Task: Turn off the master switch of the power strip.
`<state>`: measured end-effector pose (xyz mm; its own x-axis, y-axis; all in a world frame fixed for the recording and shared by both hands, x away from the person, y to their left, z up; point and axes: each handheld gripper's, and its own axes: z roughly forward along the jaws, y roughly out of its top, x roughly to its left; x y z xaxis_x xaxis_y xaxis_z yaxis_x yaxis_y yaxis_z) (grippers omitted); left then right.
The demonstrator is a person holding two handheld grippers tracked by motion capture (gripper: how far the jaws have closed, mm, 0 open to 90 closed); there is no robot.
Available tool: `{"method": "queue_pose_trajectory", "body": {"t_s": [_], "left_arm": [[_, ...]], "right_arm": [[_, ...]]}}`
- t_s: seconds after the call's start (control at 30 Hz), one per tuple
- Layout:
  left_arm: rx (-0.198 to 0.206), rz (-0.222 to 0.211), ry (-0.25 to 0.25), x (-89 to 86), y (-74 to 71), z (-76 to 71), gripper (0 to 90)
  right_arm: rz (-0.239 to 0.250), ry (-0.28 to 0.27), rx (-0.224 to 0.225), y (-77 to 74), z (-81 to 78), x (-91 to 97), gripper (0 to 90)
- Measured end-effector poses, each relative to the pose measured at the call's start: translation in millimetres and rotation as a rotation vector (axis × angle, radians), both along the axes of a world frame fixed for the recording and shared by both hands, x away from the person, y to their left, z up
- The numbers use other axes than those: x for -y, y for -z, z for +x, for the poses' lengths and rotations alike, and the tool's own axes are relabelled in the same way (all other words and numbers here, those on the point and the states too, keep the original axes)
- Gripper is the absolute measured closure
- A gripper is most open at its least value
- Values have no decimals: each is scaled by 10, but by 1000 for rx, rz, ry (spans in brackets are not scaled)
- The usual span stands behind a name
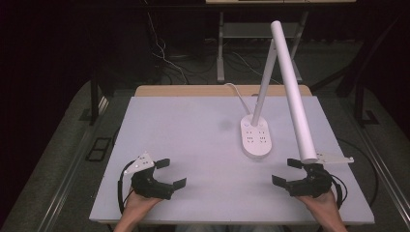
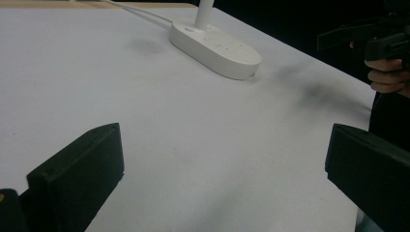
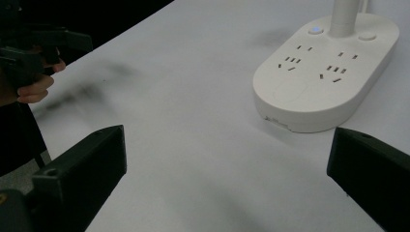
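1. The white desk lamp (image 1: 256,137) stands on the counter (image 1: 193,125), its socket base right of centre and its long tube head slanting down toward the near right.
2. The left tool (image 1: 174,173) rests well left of the lamp base, jaws wide apart, gripping nothing.
3. The right tool (image 1: 286,172) sits just below the tube's tip, jaws apart; whether they touch it is hard to tell.

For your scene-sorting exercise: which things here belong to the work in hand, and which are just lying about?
Part of the work:
- desk lamp, nearest the grippers
- its base with sockets
- left gripper, open
- right gripper, open

Just lying about:
- table
- loose cables on the floor behind
- metal stand behind the table
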<state>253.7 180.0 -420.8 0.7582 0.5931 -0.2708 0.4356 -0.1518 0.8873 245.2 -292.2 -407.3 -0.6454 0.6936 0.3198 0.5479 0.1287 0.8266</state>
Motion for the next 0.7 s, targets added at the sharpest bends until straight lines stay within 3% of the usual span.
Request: {"method": "queue_pose_trajectory", "body": {"t_s": [0.7], "left_arm": [[-22, 29, 22, 39, 20, 17, 0]], "right_arm": [[-15, -22, -30, 39, 12, -30, 0]]}}
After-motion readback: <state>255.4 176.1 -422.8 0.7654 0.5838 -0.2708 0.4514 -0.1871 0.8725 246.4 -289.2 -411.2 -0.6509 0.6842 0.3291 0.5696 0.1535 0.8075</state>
